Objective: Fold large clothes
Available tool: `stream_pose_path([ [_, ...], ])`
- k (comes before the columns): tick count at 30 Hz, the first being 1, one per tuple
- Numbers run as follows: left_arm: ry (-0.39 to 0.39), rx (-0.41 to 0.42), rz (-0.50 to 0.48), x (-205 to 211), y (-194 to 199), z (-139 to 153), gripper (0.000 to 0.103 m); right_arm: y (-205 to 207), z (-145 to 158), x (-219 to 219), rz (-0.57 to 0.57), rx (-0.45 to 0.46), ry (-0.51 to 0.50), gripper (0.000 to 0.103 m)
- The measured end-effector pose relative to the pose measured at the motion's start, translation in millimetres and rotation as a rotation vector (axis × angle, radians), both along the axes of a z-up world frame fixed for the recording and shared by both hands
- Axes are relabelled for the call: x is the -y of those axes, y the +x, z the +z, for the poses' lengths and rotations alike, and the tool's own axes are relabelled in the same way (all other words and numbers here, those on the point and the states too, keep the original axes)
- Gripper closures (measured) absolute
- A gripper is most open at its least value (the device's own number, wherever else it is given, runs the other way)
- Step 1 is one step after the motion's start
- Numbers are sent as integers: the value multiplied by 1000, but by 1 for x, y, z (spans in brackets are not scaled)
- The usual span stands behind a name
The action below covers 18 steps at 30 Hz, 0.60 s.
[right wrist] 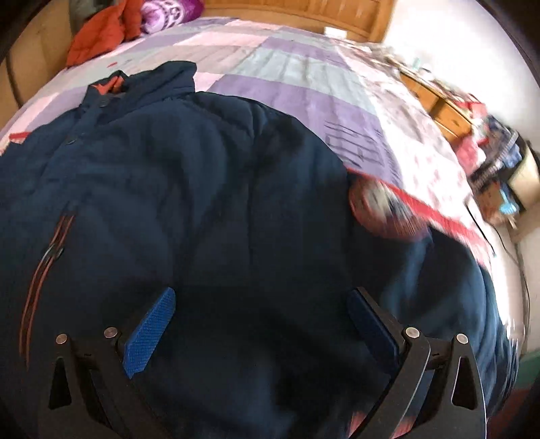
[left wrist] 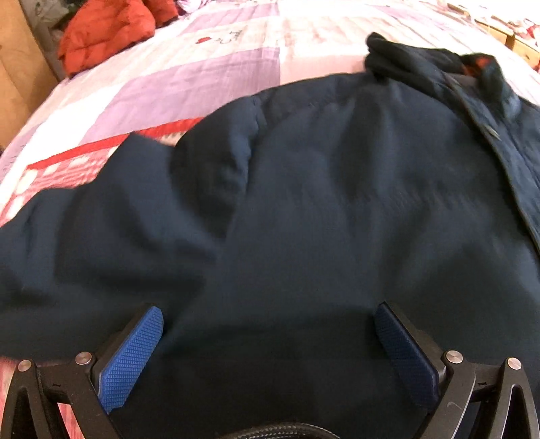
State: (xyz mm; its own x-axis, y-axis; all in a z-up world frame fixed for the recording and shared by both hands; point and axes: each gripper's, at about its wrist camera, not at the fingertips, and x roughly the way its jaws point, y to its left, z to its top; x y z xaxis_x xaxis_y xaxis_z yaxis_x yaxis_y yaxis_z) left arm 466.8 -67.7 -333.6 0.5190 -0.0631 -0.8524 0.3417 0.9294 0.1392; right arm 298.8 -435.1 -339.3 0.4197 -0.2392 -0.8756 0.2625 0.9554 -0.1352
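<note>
A large navy padded jacket (left wrist: 320,189) lies spread front-up on a bed, its collar (left wrist: 422,57) at the far end showing an orange lining. The same jacket (right wrist: 202,175) fills the right wrist view, with its button placket and orange-trimmed pocket zip (right wrist: 44,263) at the left. My left gripper (left wrist: 269,310) hovers open over the jacket's lower left half, with only fabric below the blue pads (left wrist: 131,358). Over the lower right half my right gripper (right wrist: 261,297) is open too, nothing held between its pads. One sleeve (left wrist: 67,229) extends left; the other sleeve (right wrist: 438,277) runs right, blurred.
The bed has a purple, white and red patchwork quilt (left wrist: 189,77). A crumpled orange-red garment (left wrist: 104,30) lies at the far left corner, beside a purple pillow (right wrist: 168,10). A wooden headboard (right wrist: 303,10) is at the far end; wooden furniture with clutter (right wrist: 472,135) stands to the right.
</note>
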Motion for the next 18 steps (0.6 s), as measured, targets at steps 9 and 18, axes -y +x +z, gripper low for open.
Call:
stream_pose_path([
  [9,-35,-70,-10,-32,-122,7,0,-136,-10,-77,36,-53,29,0],
  [18,45,-87,33,-119,-246,7,0,-276,8,-124,65,-84,14,0],
])
